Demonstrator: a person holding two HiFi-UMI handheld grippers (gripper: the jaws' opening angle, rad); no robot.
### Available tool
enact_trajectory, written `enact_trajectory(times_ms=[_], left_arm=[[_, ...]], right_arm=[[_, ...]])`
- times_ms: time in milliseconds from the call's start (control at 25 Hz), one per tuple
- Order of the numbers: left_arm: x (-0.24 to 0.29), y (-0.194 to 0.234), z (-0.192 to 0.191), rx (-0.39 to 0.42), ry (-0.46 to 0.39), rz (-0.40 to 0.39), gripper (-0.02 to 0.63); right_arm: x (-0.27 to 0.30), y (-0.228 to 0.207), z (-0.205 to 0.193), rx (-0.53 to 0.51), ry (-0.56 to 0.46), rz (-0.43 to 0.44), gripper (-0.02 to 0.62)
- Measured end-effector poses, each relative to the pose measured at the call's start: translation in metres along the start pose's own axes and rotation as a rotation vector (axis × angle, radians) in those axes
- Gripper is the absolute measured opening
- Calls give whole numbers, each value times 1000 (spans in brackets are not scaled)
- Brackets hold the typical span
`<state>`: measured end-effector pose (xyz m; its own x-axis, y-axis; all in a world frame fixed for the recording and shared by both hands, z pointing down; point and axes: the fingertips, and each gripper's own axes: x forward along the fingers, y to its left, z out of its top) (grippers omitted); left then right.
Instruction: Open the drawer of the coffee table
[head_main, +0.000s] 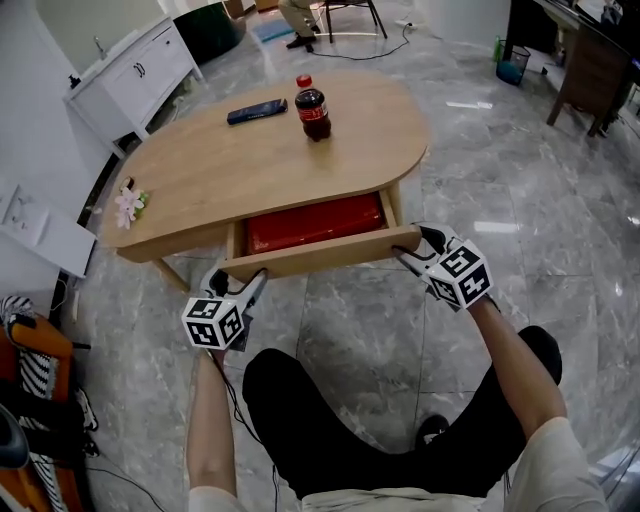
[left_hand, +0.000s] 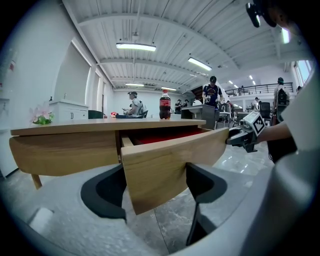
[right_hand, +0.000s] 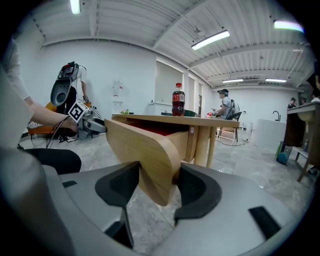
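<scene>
The light wooden coffee table (head_main: 230, 175) has its drawer pulled partway out, showing a red lining (head_main: 315, 222). Its curved drawer front (head_main: 320, 255) faces me. My left gripper (head_main: 258, 277) is shut on the left end of that front. In the left gripper view the board (left_hand: 165, 165) fills the gap between both pads of the left gripper (left_hand: 155, 187). My right gripper (head_main: 405, 253) is shut on the right end. In the right gripper view the rounded board end (right_hand: 145, 150) sits pinched between the jaws of the right gripper (right_hand: 157, 187).
A cola bottle (head_main: 312, 110) and a dark flat phone-like device (head_main: 257, 111) rest on the tabletop. Small pink flowers (head_main: 130, 203) lie at its left edge. A white cabinet (head_main: 130, 75) stands at the far left. My legs (head_main: 330, 420) are close behind the drawer, on the marble floor.
</scene>
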<state>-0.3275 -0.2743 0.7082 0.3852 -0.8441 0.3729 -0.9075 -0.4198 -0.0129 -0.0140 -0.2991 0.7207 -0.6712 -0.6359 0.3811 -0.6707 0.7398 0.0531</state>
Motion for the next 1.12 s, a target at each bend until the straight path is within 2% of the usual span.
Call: enact_trajectory(times_ms=[200, 400, 920, 1120], left_arm=[[-7, -4, 2, 17, -18, -6, 374], [-16, -9, -7, 15, 3, -4, 374], [-28, -19, -12, 6, -2, 5, 374], [-33, -22, -19, 8, -2, 12, 374]], right_arm=[[-10, 8, -1, -12, -14, 16, 235], [-15, 16, -8, -24, 12, 37, 227], [-25, 22, -10, -42, -2, 68, 219], [-27, 28, -18, -97, 19, 89, 207]])
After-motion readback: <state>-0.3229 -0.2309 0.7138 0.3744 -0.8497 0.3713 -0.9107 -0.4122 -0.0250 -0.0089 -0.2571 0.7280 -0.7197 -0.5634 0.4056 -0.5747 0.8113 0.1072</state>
